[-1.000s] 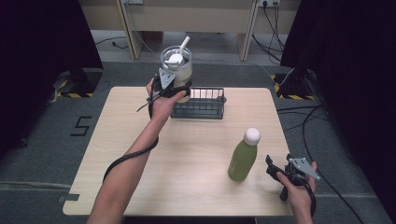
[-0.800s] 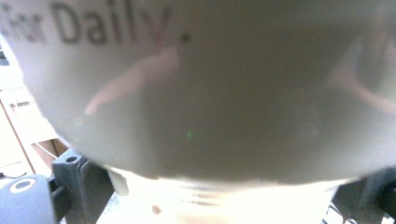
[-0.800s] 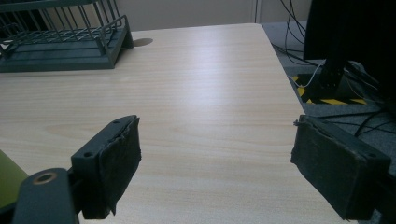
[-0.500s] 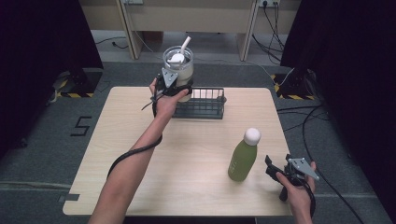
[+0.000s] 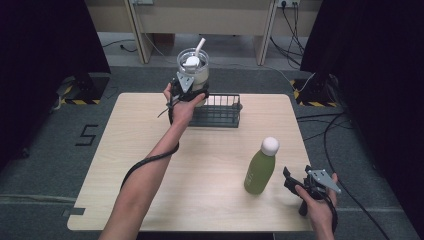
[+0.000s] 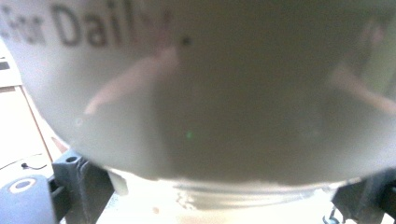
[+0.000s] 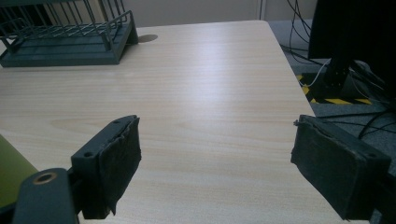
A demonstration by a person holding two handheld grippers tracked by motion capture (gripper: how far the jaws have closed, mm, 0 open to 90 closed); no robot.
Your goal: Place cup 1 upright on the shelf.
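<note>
- Because the left claw [image 5: 186,90] pinches a clear lidded cup [image 5: 193,67] of milky drink low on its wall, the cup hangs upright in the air at 12 o'clock of the table [image 5: 150,150], its white straw [image 5: 200,47] leaning toward 1 o'clock.
- The low pinch, I judge, keeps the lid and straw free and the liquid level; the left gripper view shows the cup's wall [image 6: 196,93] pressed close against the camera, printed lettering at the top.
- The cup is held above the left end of the dark wire basket [image 5: 217,111], which sits at the table's far edge; whether it is being lifted out or lowered in cannot be told.
- The right claw [image 5: 295,182] waits spread wide with nothing between its pads [image 7: 122,158], low over the table at 5 o'clock.
- A green bottle [image 5: 261,167] with a white cap stands upright just beside that claw, at its 9 o'clock; its green edge [image 7: 11,177] shows in the right gripper view.
- The basket's wire rim is the likeliest snag for the cup's base, and the bottle stands well apart from it.
</note>
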